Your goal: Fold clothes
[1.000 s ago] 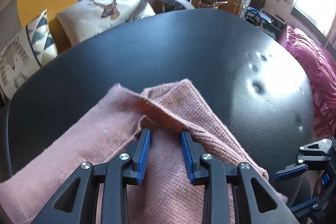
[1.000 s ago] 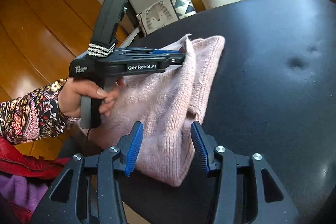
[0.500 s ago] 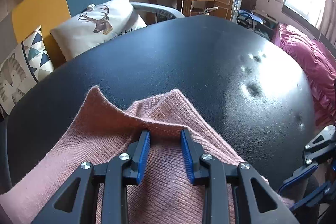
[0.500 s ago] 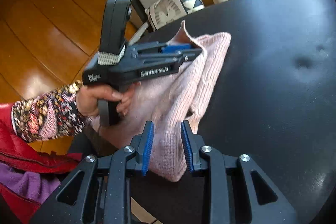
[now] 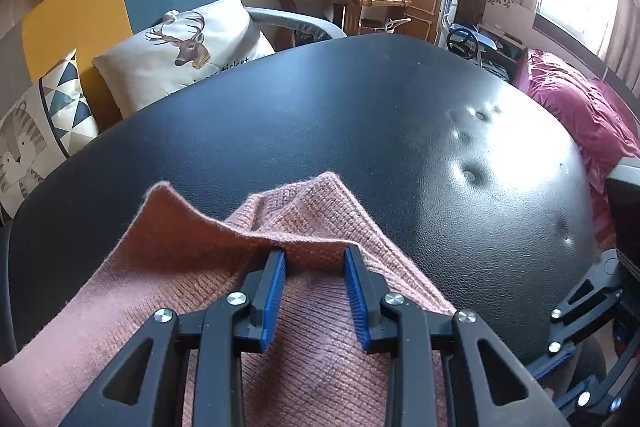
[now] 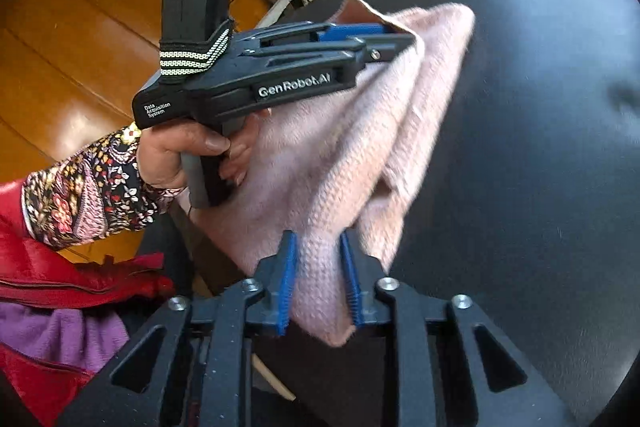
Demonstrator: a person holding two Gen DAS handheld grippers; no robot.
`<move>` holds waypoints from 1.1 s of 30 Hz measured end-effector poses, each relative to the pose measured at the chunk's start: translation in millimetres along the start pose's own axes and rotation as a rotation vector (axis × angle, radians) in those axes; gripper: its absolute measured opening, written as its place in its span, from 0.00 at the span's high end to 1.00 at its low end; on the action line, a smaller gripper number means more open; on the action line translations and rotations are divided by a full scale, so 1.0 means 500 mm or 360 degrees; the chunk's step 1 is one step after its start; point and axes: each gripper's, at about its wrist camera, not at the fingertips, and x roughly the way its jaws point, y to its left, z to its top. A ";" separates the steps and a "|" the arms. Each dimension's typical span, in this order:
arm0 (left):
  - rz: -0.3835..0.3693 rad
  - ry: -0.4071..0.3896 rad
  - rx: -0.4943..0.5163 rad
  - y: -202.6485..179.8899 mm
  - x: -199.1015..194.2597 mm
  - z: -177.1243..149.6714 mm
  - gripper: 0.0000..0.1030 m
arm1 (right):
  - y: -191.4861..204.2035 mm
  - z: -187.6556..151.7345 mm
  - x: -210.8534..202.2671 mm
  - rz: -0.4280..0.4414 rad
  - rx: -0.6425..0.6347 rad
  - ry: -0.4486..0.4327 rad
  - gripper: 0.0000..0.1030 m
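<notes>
Right gripper [image 6: 318,277] just closing, blue pads now pinching near corner of pink knitted garment [image 6: 352,147], fabric bunched between them. Left gripper [image 5: 314,293] partly open, fingers resting against raised fold of same garment; hard to tell whether pads truly press on that fold or merely flank it. From right wrist view, left gripper tips buried under lifted cloth edge, so contact there hidden. Garment's near end cut off behind gripper bodies in both views; overall shape not readable. Lies at near edge of black padded table [image 5: 360,115], folded lengthwise, far corner peaked up, stretched between both grippers. Hand [image 6: 188,151] in floral sleeve [image 6: 88,199] wrapped round left gripper's handle. Right side of right wrist view smeared by blur. Deer cushion [image 5: 188,47] beyond table, well apart.
</notes>
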 end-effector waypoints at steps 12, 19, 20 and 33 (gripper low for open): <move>0.0034 -0.0013 0.0117 -0.039 0.023 -0.005 0.71 | 0.021 -0.062 -0.033 -0.0044 0.0004 -0.0048 0.91; -0.0101 -0.0135 -0.0266 0.044 -0.087 -0.032 0.71 | 0.034 -0.029 -0.115 -0.0305 0.0122 -0.0575 0.86; -0.0099 -0.0173 -0.0323 0.059 -0.110 -0.042 0.71 | 0.040 -0.018 -0.120 -0.0328 0.0127 -0.0642 0.86; 0.0075 -0.0223 -0.0614 0.214 -0.255 -0.239 0.71 | 0.064 0.273 0.147 -0.0775 -0.0130 -0.0245 0.86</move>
